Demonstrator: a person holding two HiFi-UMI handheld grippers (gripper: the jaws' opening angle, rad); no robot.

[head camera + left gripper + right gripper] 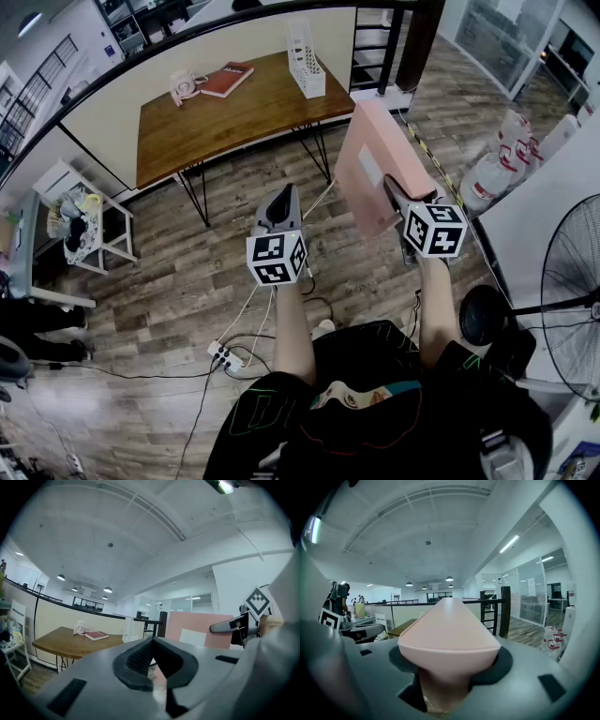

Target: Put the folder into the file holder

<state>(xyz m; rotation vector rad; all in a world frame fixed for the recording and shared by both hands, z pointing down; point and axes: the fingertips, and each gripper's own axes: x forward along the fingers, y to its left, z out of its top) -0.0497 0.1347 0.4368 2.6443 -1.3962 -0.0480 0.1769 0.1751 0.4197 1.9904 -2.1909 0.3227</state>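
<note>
A thick pink folder point(373, 161) stands upright in the air between the jaws of my right gripper point(392, 190), which is shut on its lower edge. In the right gripper view the folder point(449, 629) fills the middle and hides the jaw tips. My left gripper point(281, 199) hangs beside it on the left, shut and holding nothing. From the left gripper view point(152, 662) the folder point(197, 626) shows at the right. The white mesh file holder point(306, 60) stands upright on the far right end of the wooden table point(234, 117), well ahead of both grippers.
A red book point(227, 79) and a small pink-white object point(186, 86) lie on the table's far left. Water jugs point(497, 171) and a fan point(572, 281) stand at the right. A white rack point(84, 227) is at the left. A power strip with cables point(225, 356) lies on the floor.
</note>
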